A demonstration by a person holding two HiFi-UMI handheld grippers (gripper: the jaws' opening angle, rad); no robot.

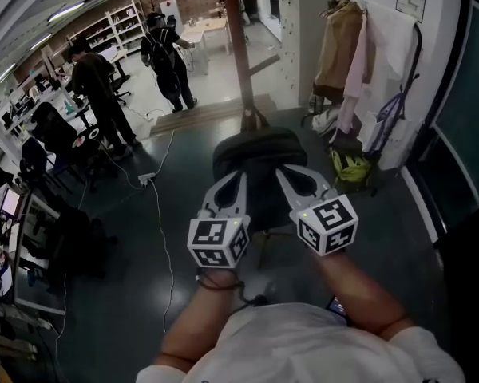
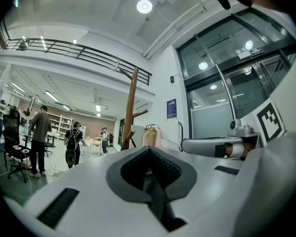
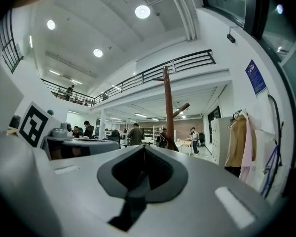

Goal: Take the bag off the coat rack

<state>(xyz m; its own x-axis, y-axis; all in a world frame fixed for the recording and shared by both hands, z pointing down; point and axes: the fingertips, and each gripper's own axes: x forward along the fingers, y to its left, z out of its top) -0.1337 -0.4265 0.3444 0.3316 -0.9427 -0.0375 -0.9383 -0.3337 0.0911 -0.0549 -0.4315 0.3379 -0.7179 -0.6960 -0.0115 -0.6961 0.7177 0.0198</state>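
A wooden coat rack (image 1: 235,46) stands ahead of me, and its pole shows too in the left gripper view (image 2: 129,110) and the right gripper view (image 3: 168,110). A dark rounded bag (image 1: 259,148) hangs low on the rack by a brown strap (image 1: 252,120). My left gripper (image 1: 238,179) and right gripper (image 1: 286,174) point side by side at the bag's near edge. Whether they touch it I cannot tell. Both are shut with nothing between the jaws, as their own views show for the left gripper (image 2: 149,149) and the right gripper (image 3: 144,148).
A clothes rail with a tan coat (image 1: 341,46) and a pink garment stands at the right, with a yellow-green bag (image 1: 351,168) on the floor below it. A white cabinet (image 1: 300,30) is behind. Several people (image 1: 169,58) stand at the far left. A cable (image 1: 161,214) runs across the floor.
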